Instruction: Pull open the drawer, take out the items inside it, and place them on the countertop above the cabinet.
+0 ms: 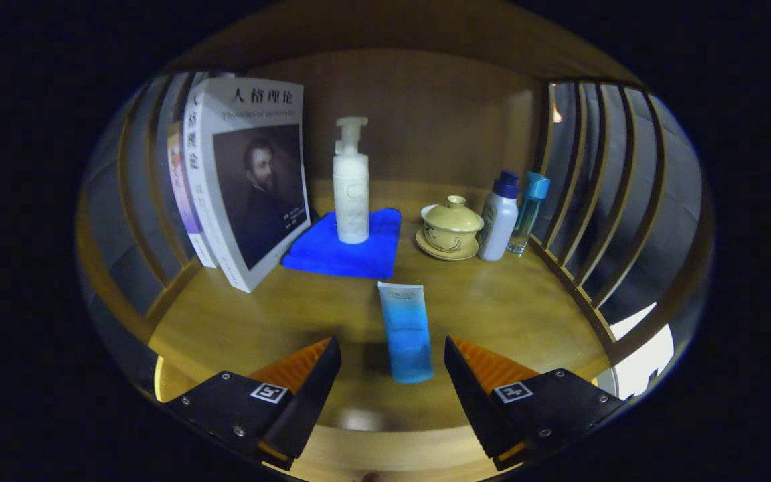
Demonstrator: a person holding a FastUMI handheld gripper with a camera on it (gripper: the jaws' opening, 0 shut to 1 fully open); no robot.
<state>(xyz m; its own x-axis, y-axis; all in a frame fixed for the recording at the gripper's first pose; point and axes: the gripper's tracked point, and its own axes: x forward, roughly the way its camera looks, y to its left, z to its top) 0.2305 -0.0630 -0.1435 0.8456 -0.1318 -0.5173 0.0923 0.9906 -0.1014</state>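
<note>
Gripper view looks along the claw [392, 361], whose two fingers stand spread wide at the bottom of the frame, pressing on nothing. A blue tube [405, 331] lies flat on the wooden surface [238, 321], its near end reaching into the gap between the fingertips without touching either one, its pale far end pointing toward the back wall. Beyond it, at centre frame, a blue cloth [349, 249] lies folded, and a white pump bottle [351, 182] stands upright on it. To the left a book [251, 181] with a portrait cover leans against other books. Right of the cloth sits a yellowish lidded cup on a saucer [450, 227], then a white bottle with a blue cap [499, 215] and, just beside it, a slim teal bottle [527, 213], both upright near the slatted side rail [600, 201].
</note>
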